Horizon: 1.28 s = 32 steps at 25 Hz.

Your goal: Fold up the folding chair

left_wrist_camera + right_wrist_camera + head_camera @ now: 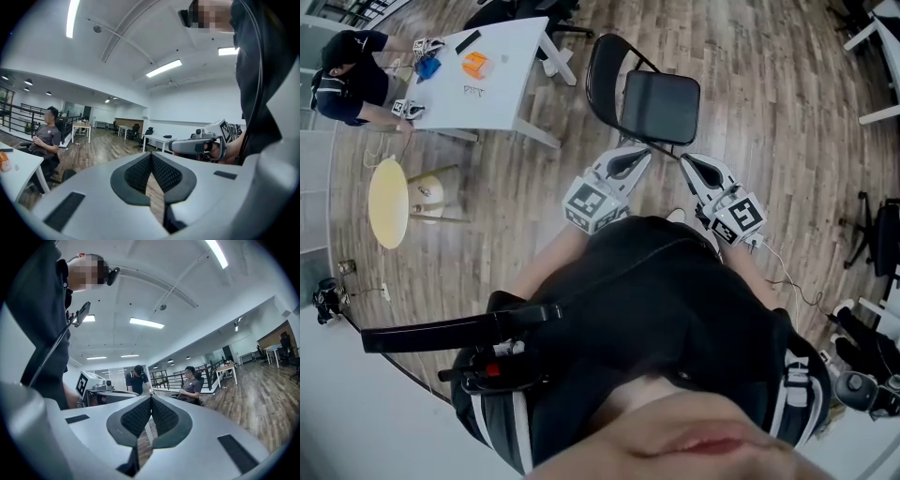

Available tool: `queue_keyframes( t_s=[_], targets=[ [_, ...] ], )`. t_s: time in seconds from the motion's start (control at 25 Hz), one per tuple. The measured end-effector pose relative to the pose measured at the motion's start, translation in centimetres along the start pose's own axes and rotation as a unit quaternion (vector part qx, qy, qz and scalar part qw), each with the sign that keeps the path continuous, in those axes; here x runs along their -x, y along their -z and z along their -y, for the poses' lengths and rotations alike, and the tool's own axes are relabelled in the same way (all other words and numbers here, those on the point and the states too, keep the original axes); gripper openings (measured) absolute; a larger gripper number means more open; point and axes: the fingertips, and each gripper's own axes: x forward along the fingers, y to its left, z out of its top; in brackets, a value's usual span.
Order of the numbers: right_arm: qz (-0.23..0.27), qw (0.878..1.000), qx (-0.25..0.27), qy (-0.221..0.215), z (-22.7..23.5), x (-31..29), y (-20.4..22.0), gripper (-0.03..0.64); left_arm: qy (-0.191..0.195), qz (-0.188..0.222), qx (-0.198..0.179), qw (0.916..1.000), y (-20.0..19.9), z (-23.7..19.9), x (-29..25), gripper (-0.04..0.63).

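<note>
The black folding chair (pixel 649 98) stands unfolded on the wood floor just ahead of me, its seat flat and its curved backrest on the far side. My left gripper (pixel 636 157) and right gripper (pixel 691 165) hover side by side a little short of the seat's near edge, touching nothing. Both point about level. In the left gripper view the jaws (pixel 151 155) are pressed together with nothing between them, and the right gripper (pixel 196 146) shows beside them. The right gripper view also shows its jaws (pixel 151 399) shut and empty. The chair is in neither gripper view.
A white table (pixel 508 98) with an orange object (pixel 475 65) stands to the left of the chair, and a person (pixel 349 75) sits at its far end. A round yellow stool (pixel 387 202) is at the left. Office chairs (pixel 883 234) and white desks (pixel 874 28) line the right side.
</note>
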Motion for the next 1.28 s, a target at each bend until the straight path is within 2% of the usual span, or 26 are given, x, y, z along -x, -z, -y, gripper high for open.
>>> queue_keyframes(
  t_s=[0.16,0.4,0.52,0.64,0.88,1.08,1.28],
  targets=[
    [-0.003,1.000,-0.008,-0.014,0.3,0.3,0.3,0.009,-0.003,0.001,0.002,1.0000,-0.1,0.2,-0.3,0.005],
    [0.002,1.000,0.020,-0.013,1.2,2.2,0.7,0.009,-0.001,-0.019,-0.006,0.9998,1.2,1.8,-2.0,0.005],
    [0.022,0.999,0.029,-0.018,1.3,2.4,-0.4,0.009,-0.005,-0.019,-0.001,0.9998,0.9,1.4,-2.2,0.005],
    [0.038,0.999,0.018,-0.021,2.3,3.1,-0.5,0.011,-0.017,-0.019,-0.004,0.9997,1.1,1.4,-3.1,0.005],
    [0.035,0.999,0.019,-0.035,3.6,3.8,-0.3,0.011,-0.043,-0.029,0.005,0.9986,1.1,1.3,-4.6,0.005],
    [0.035,0.998,0.012,-0.050,5.7,3.4,-0.7,0.011,-0.067,-0.035,0.006,0.9971,0.9,-0.5,-6.3,0.005],
    [0.028,0.999,0.004,-0.043,7.7,3.3,-0.4,0.011,-0.079,-0.032,0.003,0.9964,0.0,-1.4,-7.0,0.005]
  ],
)
